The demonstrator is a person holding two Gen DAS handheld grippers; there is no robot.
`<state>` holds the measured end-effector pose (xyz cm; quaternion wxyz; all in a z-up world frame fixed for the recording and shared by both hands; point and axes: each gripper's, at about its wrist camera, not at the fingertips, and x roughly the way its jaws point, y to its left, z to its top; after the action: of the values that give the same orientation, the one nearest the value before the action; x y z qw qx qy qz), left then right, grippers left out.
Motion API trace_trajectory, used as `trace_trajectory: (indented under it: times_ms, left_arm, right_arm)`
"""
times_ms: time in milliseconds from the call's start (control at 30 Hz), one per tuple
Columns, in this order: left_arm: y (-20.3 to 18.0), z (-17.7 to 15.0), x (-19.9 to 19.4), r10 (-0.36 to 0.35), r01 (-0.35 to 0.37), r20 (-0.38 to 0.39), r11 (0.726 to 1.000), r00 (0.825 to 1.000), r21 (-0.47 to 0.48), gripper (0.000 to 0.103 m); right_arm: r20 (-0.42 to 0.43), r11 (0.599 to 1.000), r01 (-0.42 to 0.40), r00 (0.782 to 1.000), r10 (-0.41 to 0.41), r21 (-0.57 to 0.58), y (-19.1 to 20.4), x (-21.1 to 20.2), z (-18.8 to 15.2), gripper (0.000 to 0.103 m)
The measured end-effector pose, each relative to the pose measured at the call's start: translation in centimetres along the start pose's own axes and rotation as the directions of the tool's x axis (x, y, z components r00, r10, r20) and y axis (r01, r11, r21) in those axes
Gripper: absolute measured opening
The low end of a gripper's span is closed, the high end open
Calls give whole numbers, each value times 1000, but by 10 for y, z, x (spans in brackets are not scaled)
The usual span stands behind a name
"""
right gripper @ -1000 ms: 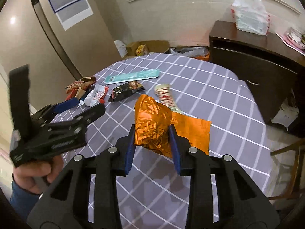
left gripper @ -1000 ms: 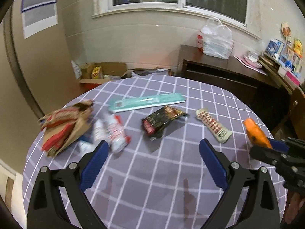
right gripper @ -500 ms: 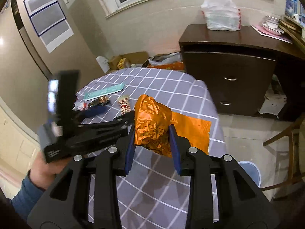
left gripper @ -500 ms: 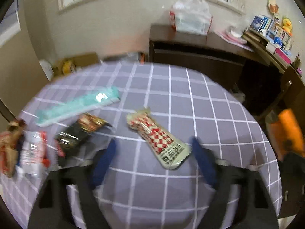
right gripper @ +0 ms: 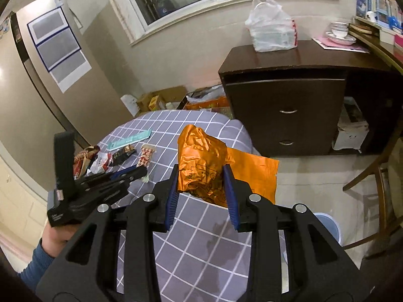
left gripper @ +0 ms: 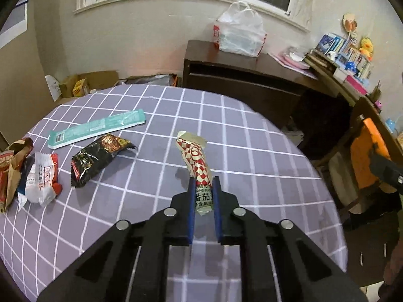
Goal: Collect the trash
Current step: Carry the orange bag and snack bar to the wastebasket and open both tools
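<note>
A red-and-white checkered snack wrapper (left gripper: 194, 153) lies on the purple checked table (left gripper: 252, 151), its near end lifted between my left gripper's (left gripper: 204, 181) blue pads. The jaws are closing and the pads press on the wrapper. In the right wrist view my left gripper (right gripper: 141, 172) reaches in from the left onto the same wrapper (right gripper: 147, 154). My right gripper (right gripper: 201, 168) is shut on a crumpled orange foil bag (right gripper: 201, 151), held over the table's right edge. A teal flat wrapper (left gripper: 97, 128), a black snack packet (left gripper: 99, 157) and a white-and-red wrapper (left gripper: 42, 178) lie to the left.
A torn brown paper bag (left gripper: 12, 161) sits at the table's left edge. Behind stands a dark cabinet (right gripper: 287, 105) with a white plastic bag (left gripper: 240, 35) on top. A blue bin (right gripper: 327, 229) and a wooden chair (right gripper: 377, 176) stand on the floor to the right.
My left gripper swung right from the black packet to the checkered wrapper and its jaws came together on it. My right gripper carried the orange bag out toward the table's right edge.
</note>
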<state>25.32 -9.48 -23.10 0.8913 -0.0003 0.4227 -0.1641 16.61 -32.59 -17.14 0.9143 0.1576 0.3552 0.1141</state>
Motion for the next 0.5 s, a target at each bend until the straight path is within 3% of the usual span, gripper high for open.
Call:
trace_trajectory:
  times_ms: [267, 500]
  left_arm:
    - [-43, 8, -38, -61, 57, 63, 997, 996, 53, 12]
    - [-113, 7, -62, -159, 145, 83, 976, 984, 160, 12]
  right_arm:
    - [66, 1000, 16, 998, -17, 21, -19, -36, 4, 33]
    - [130, 994, 67, 989, -78, 87, -58, -79, -1, 33]
